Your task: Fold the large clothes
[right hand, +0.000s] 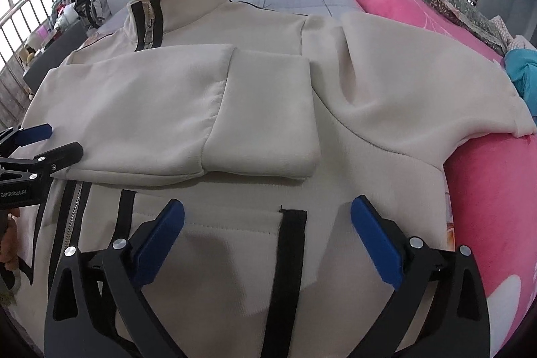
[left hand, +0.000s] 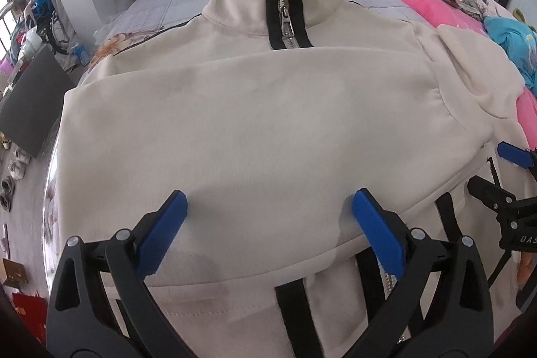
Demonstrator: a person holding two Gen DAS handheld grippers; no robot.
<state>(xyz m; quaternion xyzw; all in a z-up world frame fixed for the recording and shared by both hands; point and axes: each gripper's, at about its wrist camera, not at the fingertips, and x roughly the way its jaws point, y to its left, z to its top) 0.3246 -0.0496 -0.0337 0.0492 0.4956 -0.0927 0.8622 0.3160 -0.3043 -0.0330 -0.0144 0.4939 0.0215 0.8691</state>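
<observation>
Tool [right hand: 267,223] above cream jacket [right hand: 352,136], sleeve folded

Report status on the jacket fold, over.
Left gripper and right gripper both open, empty. Cream jacket flat on bed, one sleeve folded across chest, other sleeve still spread. Nothing in the way.

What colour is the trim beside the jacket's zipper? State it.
Black trim on a cream jacket, clearest in the left wrist view.
</observation>
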